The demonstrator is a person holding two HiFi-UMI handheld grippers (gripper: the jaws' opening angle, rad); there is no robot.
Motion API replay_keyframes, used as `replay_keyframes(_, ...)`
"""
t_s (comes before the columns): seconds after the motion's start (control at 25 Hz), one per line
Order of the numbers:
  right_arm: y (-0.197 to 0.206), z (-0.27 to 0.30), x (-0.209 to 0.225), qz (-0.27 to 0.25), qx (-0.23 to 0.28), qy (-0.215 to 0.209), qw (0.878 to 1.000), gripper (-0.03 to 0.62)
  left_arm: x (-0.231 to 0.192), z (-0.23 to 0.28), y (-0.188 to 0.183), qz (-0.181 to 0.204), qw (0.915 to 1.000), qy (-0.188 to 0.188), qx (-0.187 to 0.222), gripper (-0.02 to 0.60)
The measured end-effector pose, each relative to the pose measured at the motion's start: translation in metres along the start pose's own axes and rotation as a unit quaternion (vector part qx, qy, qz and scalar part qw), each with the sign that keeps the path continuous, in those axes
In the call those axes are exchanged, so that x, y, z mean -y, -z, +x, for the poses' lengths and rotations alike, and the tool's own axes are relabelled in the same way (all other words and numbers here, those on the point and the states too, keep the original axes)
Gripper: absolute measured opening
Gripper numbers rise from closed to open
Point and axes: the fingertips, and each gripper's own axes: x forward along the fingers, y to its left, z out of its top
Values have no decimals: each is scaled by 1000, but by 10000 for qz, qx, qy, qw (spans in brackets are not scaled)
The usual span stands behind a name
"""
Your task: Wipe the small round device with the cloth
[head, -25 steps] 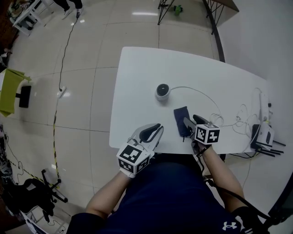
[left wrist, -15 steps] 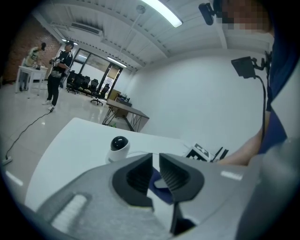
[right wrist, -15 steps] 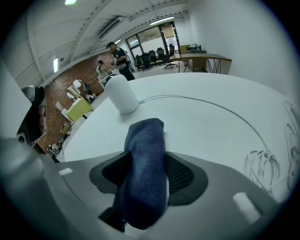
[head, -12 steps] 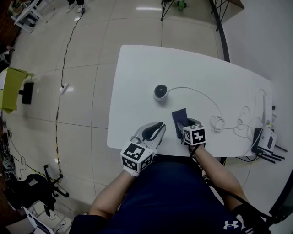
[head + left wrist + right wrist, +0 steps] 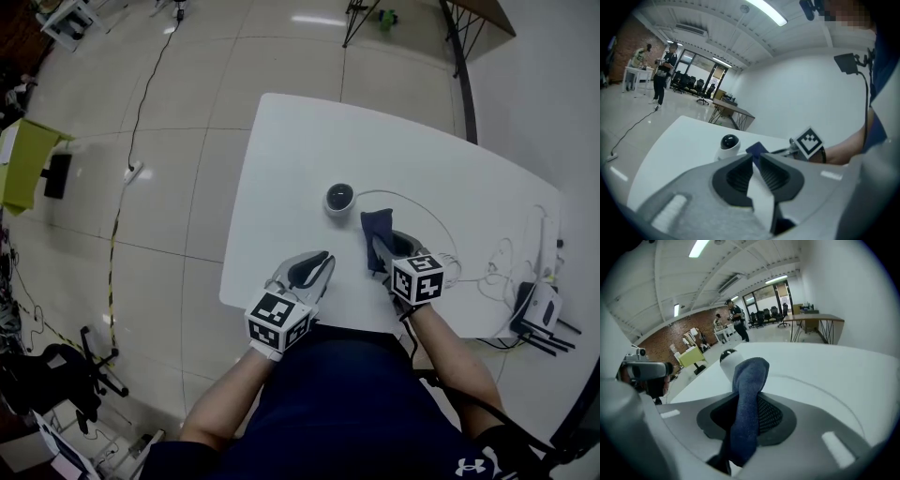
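Since one claw is enough to carry the cloth, the left claw [image 5: 314,269] sits idle at the near edge of the table [image 5: 281,150], its jaws pressed together on nothing. Just to its right, the right claw [image 5: 380,248] has been closing. Its jaws pinch the dark blue cloth [image 5: 374,225] from both sides, with the fabric running through the gap. The grip seems to be taken low on the cloth so that a folded free end sticks out past the tips as a soft pad for rubbing. The cloth's long axis runs along the jaws, pointing forward and slightly left, and its humped end reaches ahead of the tips. Just beyond that end, ahead and a little left of the right claw, stands the small round device [image 5: 339,199]. It is not touching the cloth, and its dark dome sits on top of a white base. Its cable [image 5: 417,202] leaves on the right side and curves away past the cloth. Wiping, I judge, has not begun.
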Motion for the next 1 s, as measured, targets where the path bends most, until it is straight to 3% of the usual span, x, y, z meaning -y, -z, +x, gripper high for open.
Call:
replay_keyframes(0.12,-51,-1,-9,-742,405,103,9964,104,-9,-5,-3,-47,9999,-126,79,43)
replay_keyframes(0.24,-94,2,-37,-1649,633,87,9842,104,-14,-11,-4,-96,9995,-236,162,43)
replay_keyframes(0.48,-109,25,-96,-3608,447,111,9315,104,-30,-31,2,-254,9978,-555,275,43)
replay_keyframes(0.64,-95,41,-105,-4227,178,216,9058,104,-38,-44,8,-352,9965,-702,300,43)
replay_keyframes(0.72,-95,42,-102,-4204,140,233,9070,104,-40,-47,9,-369,9963,-727,289,43)
replay_keyframes(0.84,-102,39,-93,-3889,164,232,9209,104,-41,-47,9,-353,9965,-707,258,43)
replay_keyframes(0.92,-108,37,-83,-3516,202,214,9357,104,-39,-43,5,-304,9971,-654,235,43)
replay_keyframes(1.0,-108,37,-71,-2845,247,78,9583,104,-36,-38,1,-235,9978,-582,202,43)
